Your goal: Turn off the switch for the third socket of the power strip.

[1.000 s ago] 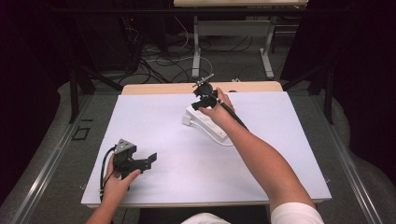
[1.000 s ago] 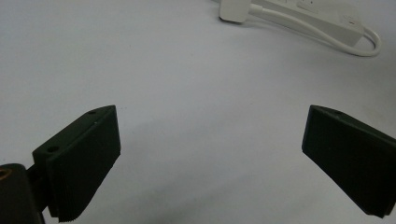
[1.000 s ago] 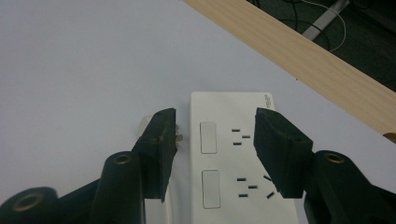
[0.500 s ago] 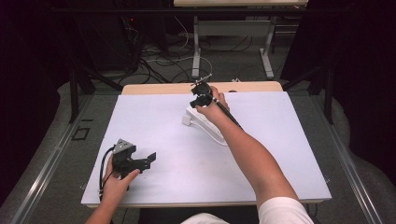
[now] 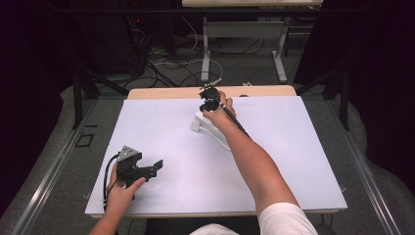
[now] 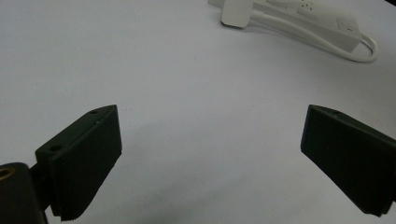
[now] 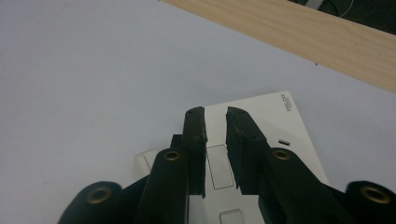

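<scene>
The white power strip [image 7: 261, 140] is a smooth, flat plastic block with rectangular switches, lying near the far edge of the matte white tabletop [image 5: 303, 147], its round white cable [image 6: 322, 42] curving beside it. Your right gripper [image 7: 215, 122] hovers over it; its black fingers have just been closing, with a narrow gap left, nothing clamped. Your left gripper [image 5: 157, 167] rests near the front left corner, ribbed fingers [image 6: 84, 158] wide apart.
</scene>
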Tool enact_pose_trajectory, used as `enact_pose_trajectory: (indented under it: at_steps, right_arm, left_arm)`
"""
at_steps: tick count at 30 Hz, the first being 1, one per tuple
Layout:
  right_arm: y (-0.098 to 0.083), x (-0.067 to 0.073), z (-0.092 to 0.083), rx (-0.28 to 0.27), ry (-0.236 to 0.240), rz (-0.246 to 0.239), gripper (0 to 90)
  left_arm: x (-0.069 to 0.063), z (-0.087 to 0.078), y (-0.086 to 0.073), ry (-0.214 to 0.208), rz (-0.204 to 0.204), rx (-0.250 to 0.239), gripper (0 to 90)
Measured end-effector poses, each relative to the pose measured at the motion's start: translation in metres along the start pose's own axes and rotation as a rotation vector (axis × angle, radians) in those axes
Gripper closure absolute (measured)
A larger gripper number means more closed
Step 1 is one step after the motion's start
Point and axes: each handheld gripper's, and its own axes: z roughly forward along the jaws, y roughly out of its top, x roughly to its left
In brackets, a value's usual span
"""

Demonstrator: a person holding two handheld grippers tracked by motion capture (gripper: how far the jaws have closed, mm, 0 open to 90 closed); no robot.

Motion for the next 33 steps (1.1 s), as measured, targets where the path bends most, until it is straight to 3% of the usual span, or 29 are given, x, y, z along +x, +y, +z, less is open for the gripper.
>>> enact_pose_trajectory:
  at_steps: [4,6,11,14,22,26,33]
  right_arm:
    - [-0.003,0.001,0.005,0.027,0.015,0.023,87.2]
    - [-0.004,0.0,0.007,0.052,0.011,-0.003,89.9]
    - [-0.006,0.001,0.014,0.045,0.024,-0.02,90.0]
    - [-0.006,0.001,0.016,0.076,0.017,-0.03,90.0]
    - [-0.011,-0.001,0.025,0.075,0.015,-0.024,90.0]
    - [-0.012,-0.002,0.026,0.108,0.0,-0.021,90.0]
    - [-0.013,-0.001,0.028,0.077,-0.011,-0.03,90.0]
  left_arm:
    - [0.0,0.0,0.0,-0.003,0.003,0.001,5.2]
    - [0.0,0.0,0.0,-0.003,-0.001,-0.001,5.2]
    - [0.0,0.0,0.0,-0.003,-0.002,0.0,5.3]
    - [0.0,0.0,0.0,-0.001,-0.002,0.001,5.3]
    - [0.001,-0.001,-0.001,0.0,-0.008,-0.002,5.4]
    - [0.001,-0.001,-0.001,-0.001,-0.006,-0.003,5.5]
    - [0.0,-0.001,0.0,-0.002,-0.002,0.002,5.5]
